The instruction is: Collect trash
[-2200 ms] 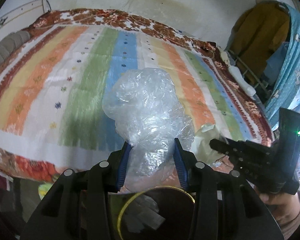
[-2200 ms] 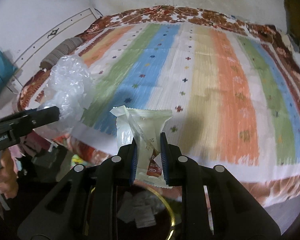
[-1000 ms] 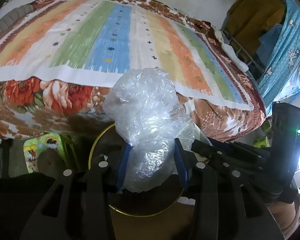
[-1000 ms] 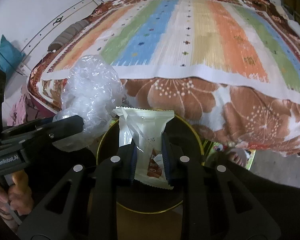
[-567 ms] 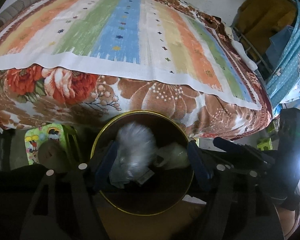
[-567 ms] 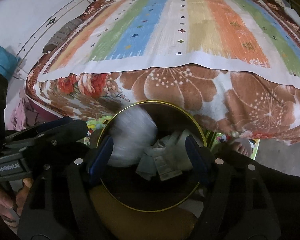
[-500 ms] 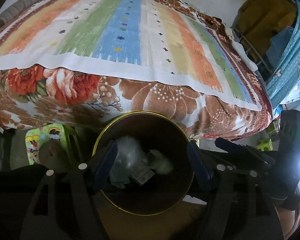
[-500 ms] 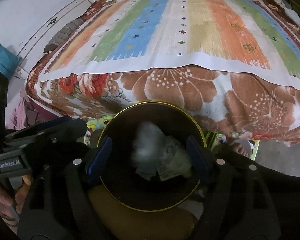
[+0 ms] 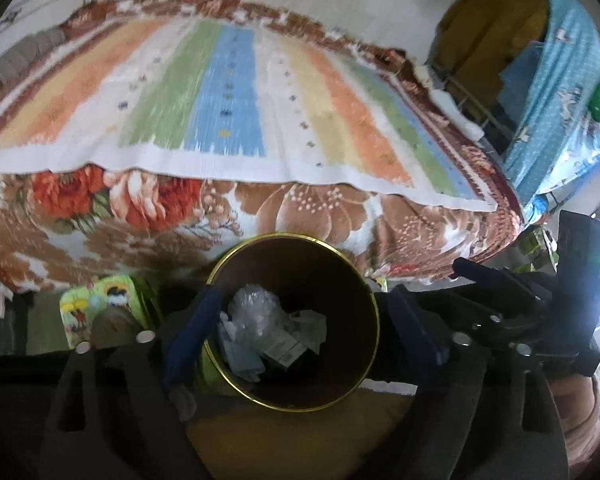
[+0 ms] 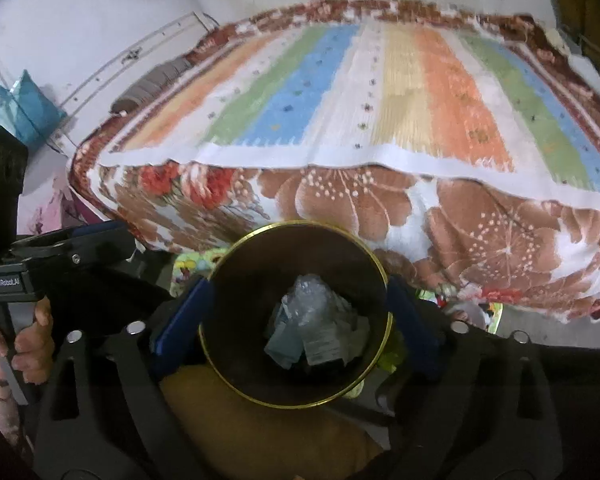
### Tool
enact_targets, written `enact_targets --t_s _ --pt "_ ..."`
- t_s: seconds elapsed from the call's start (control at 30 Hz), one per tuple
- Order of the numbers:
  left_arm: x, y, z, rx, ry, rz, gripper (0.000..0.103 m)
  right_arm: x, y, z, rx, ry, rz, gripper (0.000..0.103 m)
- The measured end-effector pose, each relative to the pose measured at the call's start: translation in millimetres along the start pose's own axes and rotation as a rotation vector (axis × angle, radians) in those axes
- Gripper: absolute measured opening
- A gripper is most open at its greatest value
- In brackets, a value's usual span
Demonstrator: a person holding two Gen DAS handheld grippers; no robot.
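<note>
A dark round bin with a gold rim [image 9: 374,312] [image 10: 386,304] stands on the floor by the bed. Inside lie the crumpled clear plastic bag [image 9: 252,308] [image 10: 310,292] and a white snack wrapper [image 9: 310,320] [image 10: 340,340] with other scraps. My left gripper [image 9: 304,328] is open and empty above the bin, its blue pads wide apart. My right gripper [image 10: 296,316] is open and empty above the bin too. Each gripper shows in the other's view, the right one [image 9: 512,288] and the left one [image 10: 68,248].
The bed with a striped cover [image 9: 228,92] [image 10: 360,92] and floral blanket lies just behind the bin. A green printed stool [image 9: 100,296] stands left of the bin. Hanging blue and yellow cloths [image 9: 548,80] are at the far right.
Both grippers carried their trash from the bed to over the bin, then opened. The plastic bag and wrapper fell and now rest in the bin. Both views have tilted up slightly.
</note>
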State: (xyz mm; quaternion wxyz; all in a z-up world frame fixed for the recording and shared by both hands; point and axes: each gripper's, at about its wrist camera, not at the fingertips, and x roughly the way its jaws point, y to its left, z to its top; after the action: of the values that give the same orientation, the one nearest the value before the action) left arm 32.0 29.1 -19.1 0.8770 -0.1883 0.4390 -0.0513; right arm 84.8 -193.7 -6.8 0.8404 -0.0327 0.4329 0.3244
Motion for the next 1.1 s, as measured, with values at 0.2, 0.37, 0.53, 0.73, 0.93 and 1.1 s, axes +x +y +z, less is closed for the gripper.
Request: enact_targets --t_s 0.2,0.37,0.53,0.73,0.93,1.1 --pt "-16.8 -11.8 -23.7 0.068 -0.062 0.006 0.097 -28.1 11.1 -20.2 -0.025 -0.076 -0.025 0.094" --pt "-19.7 -17.0 -36.6 0.098 -0.074 0.036 0.097 -42.2 16.9 -34.4 -0.042 -0.111 -0.035 0.094" --pt "-22.4 -19.1 -41.3 0.112 -0.111 0.094 0.097 -42.2 20.6 -38.0 -0.059 -0.113 -0.017 0.094" --pt "-16.6 -20.5 -40.8 0.119 -0.091 0.138 0.097 -41.5 29.2 -41.6 -0.096 -0.109 -0.019 0.094" --pt "-15.1 -20.6 -41.8 0.116 -0.084 0.119 0.097 -40.6 32.6 -43.0 -0.108 -0.106 -0.006 0.094" --pt "-10.7 -22.0 -41.9 0.108 -0.069 0.101 0.097 -40.4 33.2 -43.6 -0.104 -0.102 0.001 0.094"
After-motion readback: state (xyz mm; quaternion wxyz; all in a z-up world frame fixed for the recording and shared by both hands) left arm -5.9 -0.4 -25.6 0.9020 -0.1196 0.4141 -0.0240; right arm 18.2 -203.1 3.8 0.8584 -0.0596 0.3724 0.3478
